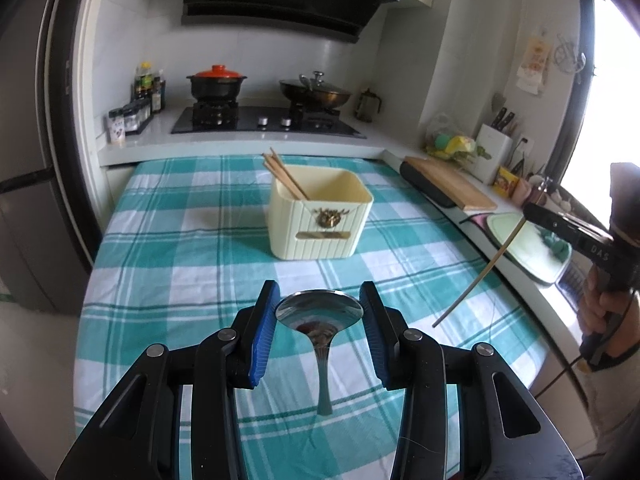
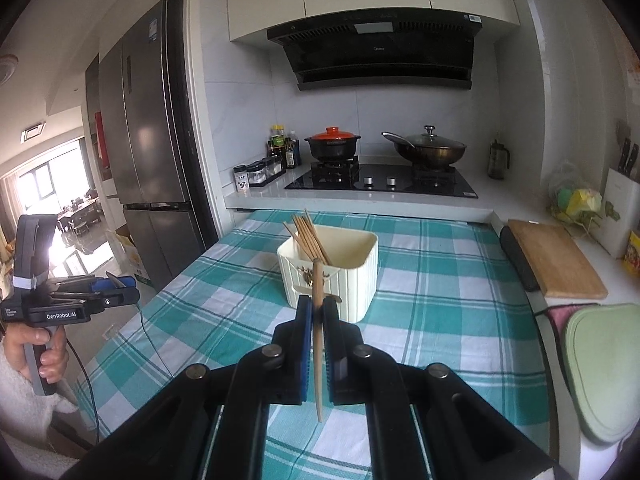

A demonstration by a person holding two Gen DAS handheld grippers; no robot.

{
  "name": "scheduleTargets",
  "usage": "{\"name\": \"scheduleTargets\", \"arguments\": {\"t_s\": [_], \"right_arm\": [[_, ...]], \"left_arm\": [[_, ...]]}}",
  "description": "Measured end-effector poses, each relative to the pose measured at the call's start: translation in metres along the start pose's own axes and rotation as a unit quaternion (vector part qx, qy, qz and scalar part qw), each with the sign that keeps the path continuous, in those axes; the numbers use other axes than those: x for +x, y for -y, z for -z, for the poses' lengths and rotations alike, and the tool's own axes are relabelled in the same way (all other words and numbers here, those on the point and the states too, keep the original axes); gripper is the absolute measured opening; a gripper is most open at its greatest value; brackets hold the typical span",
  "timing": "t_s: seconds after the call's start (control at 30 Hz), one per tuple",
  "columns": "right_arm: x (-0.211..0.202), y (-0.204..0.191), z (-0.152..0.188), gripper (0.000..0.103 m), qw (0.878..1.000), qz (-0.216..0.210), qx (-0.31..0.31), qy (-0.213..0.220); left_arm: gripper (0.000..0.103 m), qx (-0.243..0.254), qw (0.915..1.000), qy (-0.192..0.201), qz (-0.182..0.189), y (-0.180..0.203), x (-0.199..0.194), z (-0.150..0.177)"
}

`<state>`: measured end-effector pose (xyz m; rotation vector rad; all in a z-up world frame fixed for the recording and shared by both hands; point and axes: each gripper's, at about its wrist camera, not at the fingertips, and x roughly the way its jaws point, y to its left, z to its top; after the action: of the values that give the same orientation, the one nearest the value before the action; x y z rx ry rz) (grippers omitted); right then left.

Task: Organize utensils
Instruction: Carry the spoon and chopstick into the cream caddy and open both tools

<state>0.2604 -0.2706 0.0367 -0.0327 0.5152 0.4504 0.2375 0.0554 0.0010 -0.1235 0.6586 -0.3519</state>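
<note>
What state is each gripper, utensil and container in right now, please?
left gripper: shut on the spoon's bowl.
spoon: held, handle hanging down.
right gripper: shut on a single chopstick.
single chopstick: held, near upright.
utensil holder: upright, open-topped, chopsticks leaning inside.
clay pot: lidded.
wok: lidded.

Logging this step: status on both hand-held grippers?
Left hand-held gripper shut on spoon. Right hand-held gripper shut on chopstick. Holder ahead, path clear.
</note>
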Motion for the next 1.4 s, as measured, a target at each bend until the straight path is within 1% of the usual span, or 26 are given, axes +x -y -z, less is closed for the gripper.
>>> {"name": "scheduleTargets", "arguments": {"t_s": [0.17,0.3,0.47,0.53,0.63,0.67,0.77,0.83,0.93,1.0,1.07,1.13,1.17,1.23,1.3,1.33,1.4], "right_arm": [[0.001,0.0,-0.018,0.006,1.0,-0.001,-0.011,0.002],[0.008,0.0,-0.033,0.006,1.0,-0.005,-0.02,-0.001],[0.02,-0.002,-0.061,0.006,0.999,-0.009,-0.038,0.001],[0.027,-0.001,-0.076,0.006,0.999,-0.016,-0.038,0.001],[0.038,0.0,-0.096,0.006,0.999,-0.01,-0.046,0.01],[0.041,0.0,-0.103,0.006,0.999,-0.009,-0.049,0.014],[0.053,0.001,-0.127,0.006,0.998,-0.01,-0.052,0.033],[0.062,-0.001,-0.141,0.006,0.997,-0.006,-0.062,0.054],[0.079,-0.003,-0.154,0.006,0.994,-0.004,-0.073,0.078],[0.095,-0.003,-0.159,0.006,0.993,0.001,-0.079,0.088],[0.112,-0.001,-0.161,0.006,0.992,0.003,-0.08,0.096],[0.137,0.006,-0.16,0.006,0.993,0.007,-0.074,0.087],[0.146,0.009,-0.161,0.006,0.995,0.009,-0.069,0.079],[0.177,0.022,-0.157,0.006,0.999,0.004,-0.043,0.032],[0.203,0.032,-0.152,0.006,1.0,0.006,-0.021,-0.013],[0.22,0.037,-0.149,0.006,0.999,0.004,-0.012,-0.043],[0.251,0.05,-0.142,0.006,0.996,0.001,0.011,-0.092]], "left_arm": [[0.042,0.004,0.9999,0.001,0.012,0.001,-0.001,-0.019],[0.042,0.006,0.9998,0.007,0.02,0.002,-0.004,-0.042],[0.042,0.011,0.9992,0.024,0.032,0.004,-0.009,-0.083],[0.042,0.022,0.9987,0.034,0.03,0.008,-0.01,-0.105],[0.042,0.034,0.9977,0.052,0.027,0.013,-0.005,-0.136],[0.042,0.034,0.9972,0.06,0.029,0.014,-0.001,-0.151],[0.042,0.029,0.9959,0.08,0.032,0.015,0.009,-0.183],[0.042,0.022,0.9945,0.097,0.032,0.014,0.02,-0.203],[0.042,0.009,0.9929,0.116,0.023,0.012,0.043,-0.224],[0.042,-0.002,0.9933,0.114,0.02,0.009,0.064,-0.231],[0.042,-0.014,0.9945,0.102,0.017,0.004,0.091,-0.234],[0.042,-0.02,0.9965,0.081,0.008,0.0,0.118,-0.233],[0.042,-0.022,0.9976,0.065,0.002,-0.003,0.136,-0.23],[0.042,-0.026,0.9991,0.032,-0.003,-0.008,0.163,-0.225],[0.042,-0.031,0.9995,-0.002,-0.004,-0.013,0.188,-0.219],[0.042,-0.032,0.9992,-0.022,-0.004,-0.014,0.201,-0.216],[0.042,-0.033,0.9982,-0.05,-0.007,-0.016,0.223,-0.21]]}}
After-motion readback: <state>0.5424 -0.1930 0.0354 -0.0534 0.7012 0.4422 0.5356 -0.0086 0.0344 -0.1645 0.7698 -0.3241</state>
